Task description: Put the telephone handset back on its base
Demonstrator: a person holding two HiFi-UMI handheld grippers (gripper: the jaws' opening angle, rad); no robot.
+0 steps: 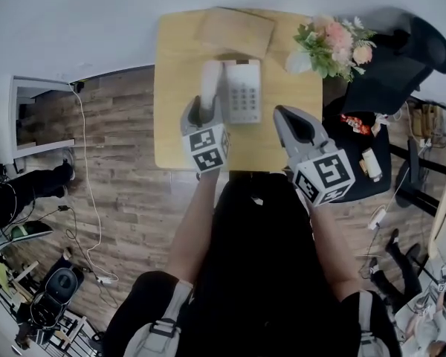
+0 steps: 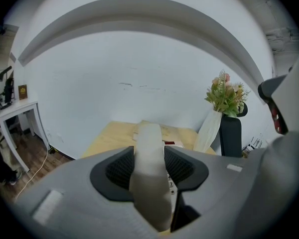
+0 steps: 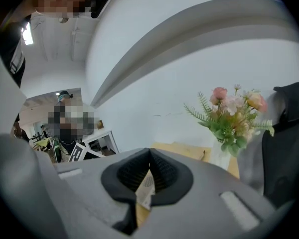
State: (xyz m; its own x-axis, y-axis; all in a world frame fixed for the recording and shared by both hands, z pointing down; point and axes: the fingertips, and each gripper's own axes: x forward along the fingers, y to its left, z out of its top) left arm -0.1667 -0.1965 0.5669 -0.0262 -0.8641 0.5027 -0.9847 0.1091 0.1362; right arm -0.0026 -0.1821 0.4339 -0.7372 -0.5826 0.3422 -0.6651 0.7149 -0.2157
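A white telephone handset (image 1: pixel 210 82) is clamped between the dark pads of my left gripper (image 1: pixel 206 110) and points away from me. It hangs just over the left side of the white keypad base (image 1: pixel 242 91) on the wooden table (image 1: pixel 180 136). In the left gripper view the handset (image 2: pixel 150 173) fills the jaws of that gripper (image 2: pixel 150 158), with part of the base (image 2: pixel 172 144) behind it. My right gripper (image 1: pixel 279 112) hovers right of the base. Its pads meet at the tips with nothing between them (image 3: pixel 149 156).
A white vase of pink flowers (image 1: pixel 331 43) stands at the table's far right corner, and a brown flat packet (image 1: pixel 234 30) lies behind the base. A black chair (image 1: pixel 401 58) stands to the right and a white side table (image 1: pixel 30 114) to the left. A wall is close behind.
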